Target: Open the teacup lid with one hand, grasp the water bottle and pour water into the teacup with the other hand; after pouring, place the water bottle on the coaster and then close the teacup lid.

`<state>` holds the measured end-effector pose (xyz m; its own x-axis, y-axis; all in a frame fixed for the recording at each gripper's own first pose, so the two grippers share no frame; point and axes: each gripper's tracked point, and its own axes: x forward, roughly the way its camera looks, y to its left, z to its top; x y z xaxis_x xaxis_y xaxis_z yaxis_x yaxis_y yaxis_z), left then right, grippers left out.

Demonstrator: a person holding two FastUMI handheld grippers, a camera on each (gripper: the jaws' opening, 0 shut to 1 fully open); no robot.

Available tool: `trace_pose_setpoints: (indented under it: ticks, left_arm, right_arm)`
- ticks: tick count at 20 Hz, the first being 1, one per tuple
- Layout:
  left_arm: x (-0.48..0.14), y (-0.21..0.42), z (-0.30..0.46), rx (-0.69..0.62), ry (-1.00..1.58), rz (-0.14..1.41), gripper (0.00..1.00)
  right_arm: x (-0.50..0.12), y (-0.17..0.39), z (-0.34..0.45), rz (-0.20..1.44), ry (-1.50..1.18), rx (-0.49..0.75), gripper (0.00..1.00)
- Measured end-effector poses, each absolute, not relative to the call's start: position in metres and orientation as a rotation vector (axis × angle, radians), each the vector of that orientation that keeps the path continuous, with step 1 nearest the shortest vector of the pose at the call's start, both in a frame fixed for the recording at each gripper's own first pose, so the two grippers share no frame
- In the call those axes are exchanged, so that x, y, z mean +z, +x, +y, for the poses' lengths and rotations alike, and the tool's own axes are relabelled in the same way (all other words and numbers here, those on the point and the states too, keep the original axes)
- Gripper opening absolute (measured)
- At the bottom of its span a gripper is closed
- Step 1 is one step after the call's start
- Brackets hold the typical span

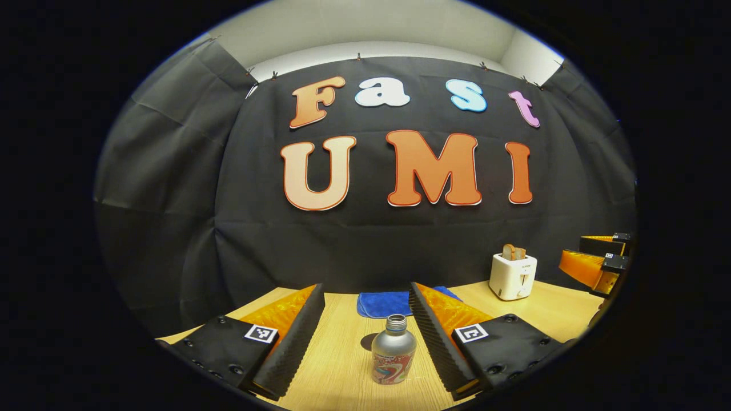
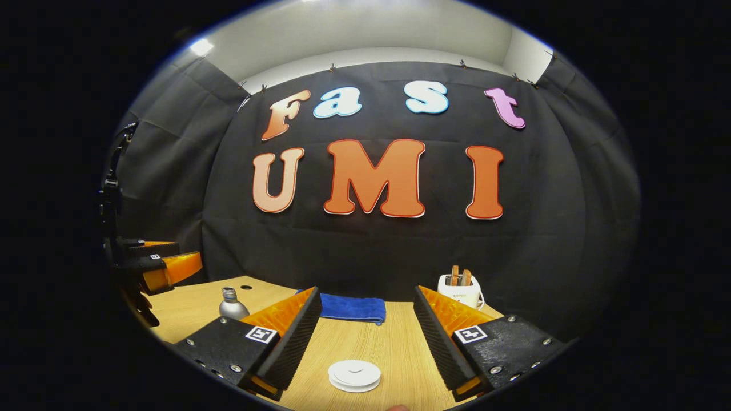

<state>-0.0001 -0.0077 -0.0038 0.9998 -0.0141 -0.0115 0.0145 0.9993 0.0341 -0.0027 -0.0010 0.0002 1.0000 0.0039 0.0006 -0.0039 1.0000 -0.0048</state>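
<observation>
A silver metal water bottle (image 1: pixel 393 350) with a red-patterned label stands upright on the wooden table, between the fingers of my open left gripper (image 1: pixel 365 334), not touched by either pad. In the right gripper view the same bottle (image 2: pixel 231 305) appears at the left, behind my right gripper's left finger. My right gripper (image 2: pixel 365 337) is open above a round white lid (image 2: pixel 354 375) lying near the table's front; the cup beneath it is hidden from this angle. The left gripper (image 2: pixel 160 265) shows at the far left, and the right gripper (image 1: pixel 594 260) at the far right of the left gripper view.
A folded blue cloth (image 1: pixel 394 302) (image 2: pixel 351 308) lies at the back of the table. A white toaster (image 1: pixel 513 275) (image 2: pixel 460 291) holding bread slices stands at the back right. A small dark hole (image 2: pixel 246 287) marks the tabletop at the back left.
</observation>
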Motion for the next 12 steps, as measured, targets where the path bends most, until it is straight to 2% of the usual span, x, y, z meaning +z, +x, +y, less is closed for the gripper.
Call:
trace_pose_setpoints:
  ticks: [6, 12]
  left_arm:
    - [-0.003, -0.001, -0.008, -0.007, 0.038, 0.011, 0.96]
    - [-0.013, 0.001, -0.012, -0.013, 0.055, 0.025, 0.96]
  right_arm:
    - [0.003, -0.003, -0.003, -0.003, -0.005, 0.009, 0.97]
    - [-0.028, 0.006, -0.001, 0.063, -0.007, 0.012, 0.97]
